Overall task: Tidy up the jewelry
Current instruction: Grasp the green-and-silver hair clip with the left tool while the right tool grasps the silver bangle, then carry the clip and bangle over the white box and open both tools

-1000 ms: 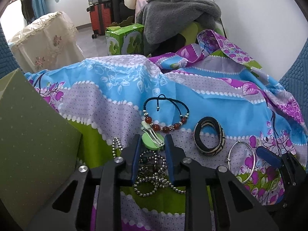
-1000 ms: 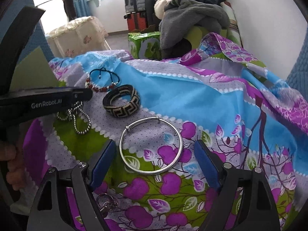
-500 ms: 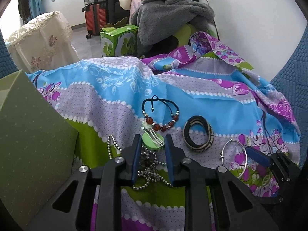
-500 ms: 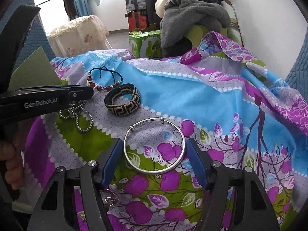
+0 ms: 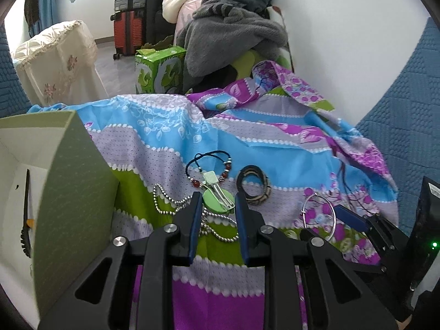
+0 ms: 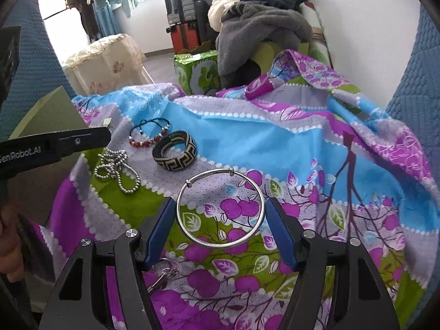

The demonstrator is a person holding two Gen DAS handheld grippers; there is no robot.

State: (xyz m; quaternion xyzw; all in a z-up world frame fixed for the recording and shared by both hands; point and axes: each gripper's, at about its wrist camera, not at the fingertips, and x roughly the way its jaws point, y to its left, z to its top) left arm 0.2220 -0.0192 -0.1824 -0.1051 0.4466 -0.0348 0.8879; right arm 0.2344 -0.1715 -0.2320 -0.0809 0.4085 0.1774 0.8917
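Note:
My left gripper [image 5: 217, 206] is shut on a green round hair clip [image 5: 218, 199] and holds it above the silver bead chain [image 5: 170, 203]. The red bead bracelet [image 5: 209, 165] and the black patterned bangle [image 5: 254, 185] lie just beyond. My right gripper [image 6: 221, 220] has its jaws closed against both sides of the thin silver bangle [image 6: 220, 209] on the floral cloth. The bead chain [image 6: 115, 170], red bracelet [image 6: 150, 137] and patterned bangle [image 6: 176, 155] lie to its far left. The open green box [image 5: 55, 192] stands at the left.
A small metal clasp [image 6: 165, 275] lies by the right gripper's left finger. The box holds a dark comb-like item [image 5: 26, 214]. The floral cloth [image 6: 275, 137] covers the surface; a green carton [image 5: 159, 68], a grey blanket pile [image 5: 233, 35] and a wall stand behind.
My left gripper has lifted and drawn back with the green clip, and the chain has stayed on the cloth. My right gripper has narrowed onto the silver bangle.

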